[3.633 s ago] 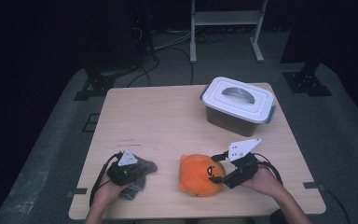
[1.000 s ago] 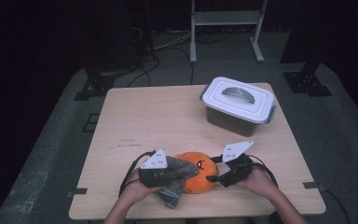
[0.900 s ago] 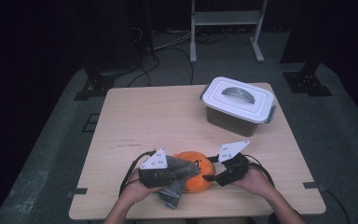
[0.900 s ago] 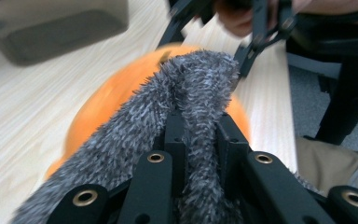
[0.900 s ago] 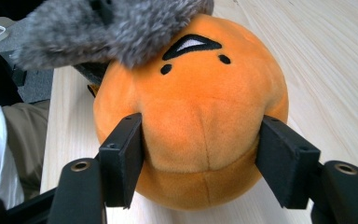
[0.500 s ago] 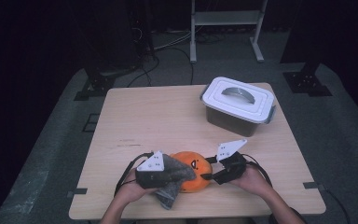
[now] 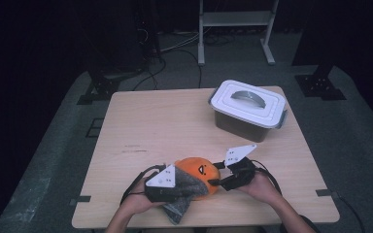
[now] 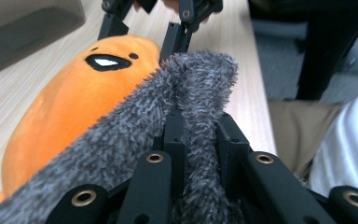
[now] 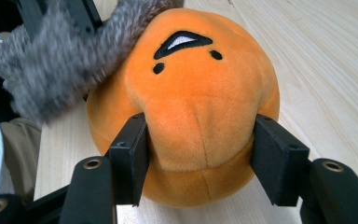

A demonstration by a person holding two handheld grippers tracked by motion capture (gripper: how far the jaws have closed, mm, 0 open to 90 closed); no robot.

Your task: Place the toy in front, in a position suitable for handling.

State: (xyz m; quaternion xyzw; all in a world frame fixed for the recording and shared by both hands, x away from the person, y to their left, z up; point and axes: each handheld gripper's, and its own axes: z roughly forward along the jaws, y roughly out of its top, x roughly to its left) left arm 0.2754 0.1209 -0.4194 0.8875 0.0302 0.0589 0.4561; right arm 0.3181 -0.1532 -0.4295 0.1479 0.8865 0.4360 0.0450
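Note:
An orange plush toy (image 7: 200, 169) with a stitched face lies near the table's front edge. My left gripper (image 7: 190, 184) is shut on a fold of grey fuzzy cloth (image 7: 180, 203), which rests against the plush's left side. In the left gripper view the cloth (image 8: 200, 74) is pinched between the jaws of my left gripper (image 8: 200, 126), beside the plush (image 8: 74, 107). My right gripper (image 7: 214, 180) comes from the right. Its jaws have just been closing, and in the right gripper view the right gripper (image 9: 198, 154) presses both pads into the plush (image 9: 191, 84), denting it.
A grey bin with a white lid (image 7: 247, 104) stands at the back right of the wooden table (image 7: 165, 126). A metal stand (image 7: 233, 29) and cables sit on the dark floor behind. The person's lap is just past the front edge.
My left gripper carried the grey cloth rightwards from the table's left and onto the plush. My right gripper slid in closer to the plush and clamped its sides.

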